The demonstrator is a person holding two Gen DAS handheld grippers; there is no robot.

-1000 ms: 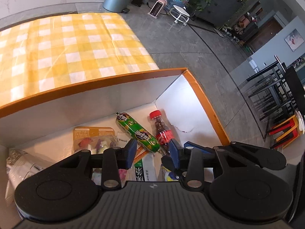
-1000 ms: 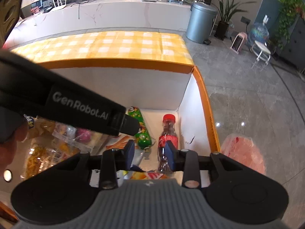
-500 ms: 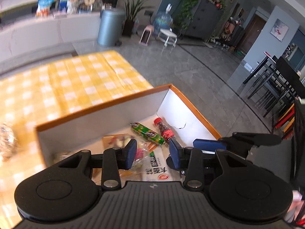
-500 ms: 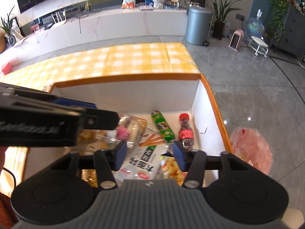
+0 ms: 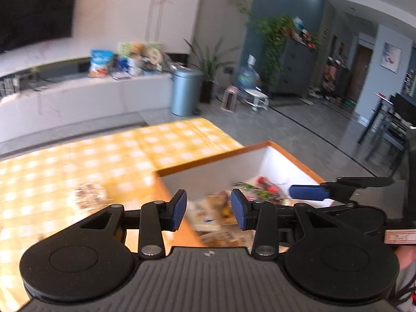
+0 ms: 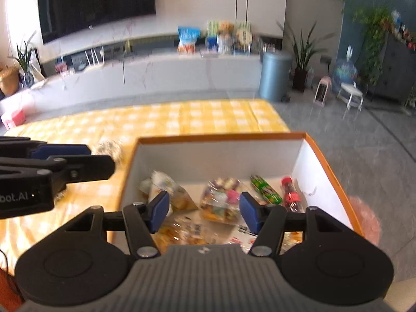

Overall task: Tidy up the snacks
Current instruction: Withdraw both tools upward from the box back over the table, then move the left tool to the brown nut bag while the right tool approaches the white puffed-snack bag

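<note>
The crinkly snack bag (image 6: 109, 147) lies on the yellow checked tablecloth (image 6: 197, 114), just beside the box's (image 6: 221, 137) left wall. It looks light and soft; pinch its middle gently. Left gripper (image 5: 208, 209) is spread, empty. Right gripper (image 6: 203, 213) is opening, empty.

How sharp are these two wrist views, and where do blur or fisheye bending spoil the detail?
Left wrist view: the tongs are crisp, but the checked tablecloth and the snacks in the box are smeared by motion. Right wrist view: milder blur; the green packet and red-capped bottle stay recognisable, labels unreadable. Both views bend straight lines near the edges.
</note>
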